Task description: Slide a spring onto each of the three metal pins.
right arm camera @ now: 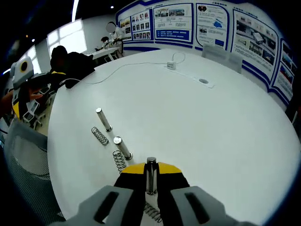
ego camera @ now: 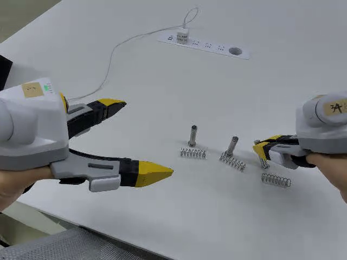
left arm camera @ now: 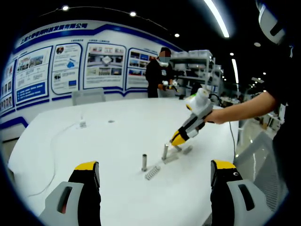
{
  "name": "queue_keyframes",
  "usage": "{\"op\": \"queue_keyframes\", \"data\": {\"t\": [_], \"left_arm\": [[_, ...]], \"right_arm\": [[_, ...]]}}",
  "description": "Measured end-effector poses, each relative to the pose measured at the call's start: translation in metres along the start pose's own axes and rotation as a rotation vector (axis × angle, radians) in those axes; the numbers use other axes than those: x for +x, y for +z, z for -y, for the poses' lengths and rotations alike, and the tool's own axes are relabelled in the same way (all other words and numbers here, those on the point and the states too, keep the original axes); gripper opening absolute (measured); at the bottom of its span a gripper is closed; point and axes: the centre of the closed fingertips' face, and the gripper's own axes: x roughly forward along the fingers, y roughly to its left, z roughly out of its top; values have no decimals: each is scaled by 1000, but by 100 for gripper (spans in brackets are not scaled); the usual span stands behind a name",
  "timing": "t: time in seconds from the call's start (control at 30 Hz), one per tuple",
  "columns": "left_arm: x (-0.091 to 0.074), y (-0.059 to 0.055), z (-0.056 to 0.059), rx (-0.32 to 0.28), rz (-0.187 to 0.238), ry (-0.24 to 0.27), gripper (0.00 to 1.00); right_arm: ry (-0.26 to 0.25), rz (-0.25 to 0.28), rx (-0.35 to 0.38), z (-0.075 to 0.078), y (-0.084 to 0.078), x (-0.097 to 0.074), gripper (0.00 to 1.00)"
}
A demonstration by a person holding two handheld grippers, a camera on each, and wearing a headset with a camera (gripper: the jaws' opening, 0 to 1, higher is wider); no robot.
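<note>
Head view: R gripper (ego camera: 261, 152) clamps 3rd pin (right arm camera: 150, 175), prob to steady it for the spring (ego camera: 276, 180) lying just beside, L gripper (ego camera: 145, 137) wide open (free to grab), 2 other pins (ego camera: 193, 135) bare.

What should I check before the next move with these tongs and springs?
1. The right tongs are shut on the held pin: ok.
2. The left tongs are open and hold nothing, so they are free for a spring: ok.
3. The left spring, middle spring and right spring lie loose on the table: ok.
4. The left pin and middle pin are standing: ok.
5. A spring is on a pin: not ok, none is.
6. The held pin is lifted off the table: cannot tell.
</note>
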Motion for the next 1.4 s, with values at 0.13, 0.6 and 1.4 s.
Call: {"op": "queue_keyframes", "data": {"t": [0.13, 0.6, 1.4], "left_arm": [[1, 1, 2, 3, 1, -3, 100], [0, 2, 6, 9, -5, -2, 100], [-2, 6, 15, 19, -7, 1, 100]], "right_arm": [[-10, 26, 3, 3, 1, -5, 8], [-29, 98, 0, 7, -2, -17, 8], [-29, 120, -40, 10, -12, -27, 9]]}}
